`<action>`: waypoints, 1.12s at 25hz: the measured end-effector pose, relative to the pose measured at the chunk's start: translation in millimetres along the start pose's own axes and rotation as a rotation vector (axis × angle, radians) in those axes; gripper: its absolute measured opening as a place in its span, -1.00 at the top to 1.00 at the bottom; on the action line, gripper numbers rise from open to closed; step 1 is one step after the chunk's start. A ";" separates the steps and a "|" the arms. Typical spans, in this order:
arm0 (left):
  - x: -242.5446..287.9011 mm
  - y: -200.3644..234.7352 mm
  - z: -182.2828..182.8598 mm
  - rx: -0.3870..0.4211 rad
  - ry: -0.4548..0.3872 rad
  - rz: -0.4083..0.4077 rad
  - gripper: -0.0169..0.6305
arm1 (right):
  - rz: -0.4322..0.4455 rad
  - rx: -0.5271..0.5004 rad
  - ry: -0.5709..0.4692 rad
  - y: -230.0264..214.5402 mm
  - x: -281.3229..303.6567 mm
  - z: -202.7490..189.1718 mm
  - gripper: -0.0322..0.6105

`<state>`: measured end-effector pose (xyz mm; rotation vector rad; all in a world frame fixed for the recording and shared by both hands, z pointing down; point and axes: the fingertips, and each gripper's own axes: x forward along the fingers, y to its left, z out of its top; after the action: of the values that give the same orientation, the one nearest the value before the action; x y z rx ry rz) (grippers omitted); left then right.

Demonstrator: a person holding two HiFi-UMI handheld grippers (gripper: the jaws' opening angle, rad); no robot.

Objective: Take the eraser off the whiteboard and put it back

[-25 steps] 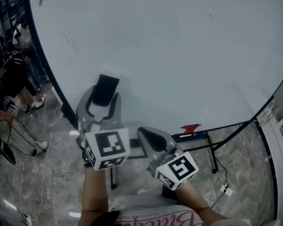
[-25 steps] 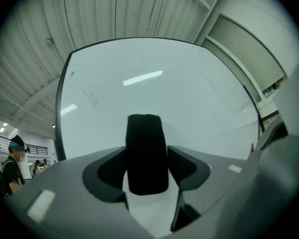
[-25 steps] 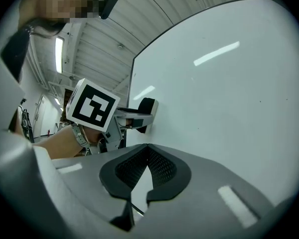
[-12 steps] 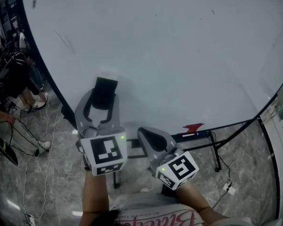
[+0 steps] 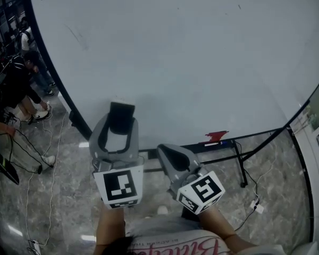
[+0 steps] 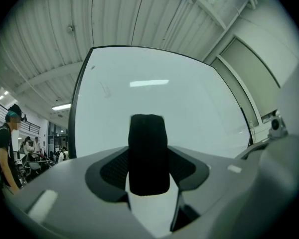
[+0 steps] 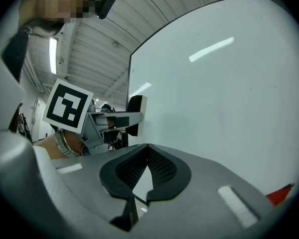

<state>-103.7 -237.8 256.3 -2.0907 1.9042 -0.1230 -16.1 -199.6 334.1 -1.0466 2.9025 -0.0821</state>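
My left gripper is shut on the black eraser, which stands upright between its pads in front of the lower left part of the whiteboard. The left gripper view shows the eraser with its dark felt face toward the camera and its white body below. I cannot tell whether it touches the whiteboard. My right gripper hangs lower and to the right, shut on nothing. The right gripper view shows its pads met, the eraser at the left, and the whiteboard ahead.
A red thing and a marker lie on the board's bottom ledge. The stand's legs spread on the marble floor. People stand at the far left, with cables on the floor near them.
My left gripper has moved down and back toward me with the eraser in it, and it has rolled a little. My right gripper has hardly shifted.
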 end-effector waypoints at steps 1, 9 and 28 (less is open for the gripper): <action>-3.4 -1.5 -3.8 -0.012 0.002 -0.005 0.26 | -0.004 0.001 0.003 0.5 -1.0 -1.3 0.89; -32.1 -13.7 -28.9 -0.134 0.021 -0.035 0.26 | -0.024 0.003 0.005 8.3 -4.7 -4.2 0.90; -57.5 -32.4 -51.7 -0.239 0.040 -0.101 0.26 | -0.039 0.017 0.006 18.4 -2.8 -10.0 0.89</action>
<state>-93.0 -187.8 322.8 -2.3569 1.9179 0.0431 -26.4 -183.4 342.9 -1.1019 2.8823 -0.1116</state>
